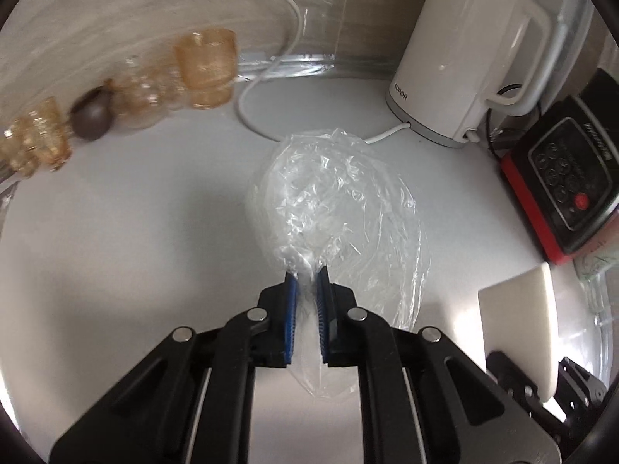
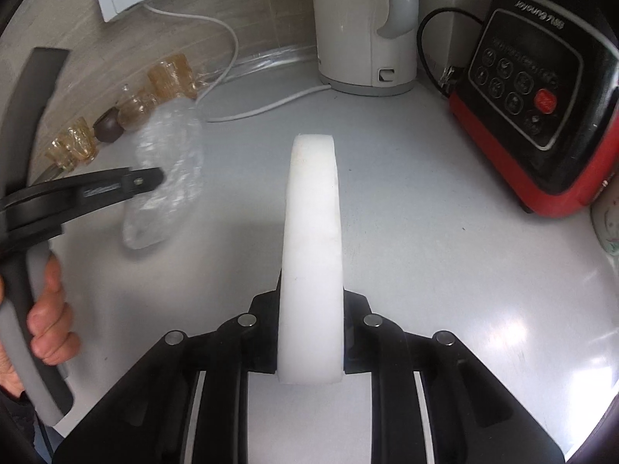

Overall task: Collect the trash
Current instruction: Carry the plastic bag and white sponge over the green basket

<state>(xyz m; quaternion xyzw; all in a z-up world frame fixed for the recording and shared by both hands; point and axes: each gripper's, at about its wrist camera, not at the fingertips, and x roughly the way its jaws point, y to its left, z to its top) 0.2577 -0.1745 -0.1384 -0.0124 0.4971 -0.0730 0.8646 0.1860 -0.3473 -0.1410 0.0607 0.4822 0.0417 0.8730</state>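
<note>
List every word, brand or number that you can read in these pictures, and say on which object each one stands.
"SUPOR": on the base of the white kettle.
"Joyoung", seen upside down: on the black panel of the red and black appliance; the word beside it is unclear.
Button icons on that panel: too small to read.
Print on the side of the left gripper: too blurred to read.
No numbers are readable.

Pale grey countertop (image 2: 406,201), glossy, meeting a wood-grain wall.

Bearing at the back a white kettle (image 1: 460,62) on its base, white cord (image 1: 267,77) looping across the surface; at the right a red-and-black appliance (image 2: 541,100); along the wall a row of amber glass cups (image 1: 205,65) with one dark rounded piece (image 1: 91,118) among them.
</note>
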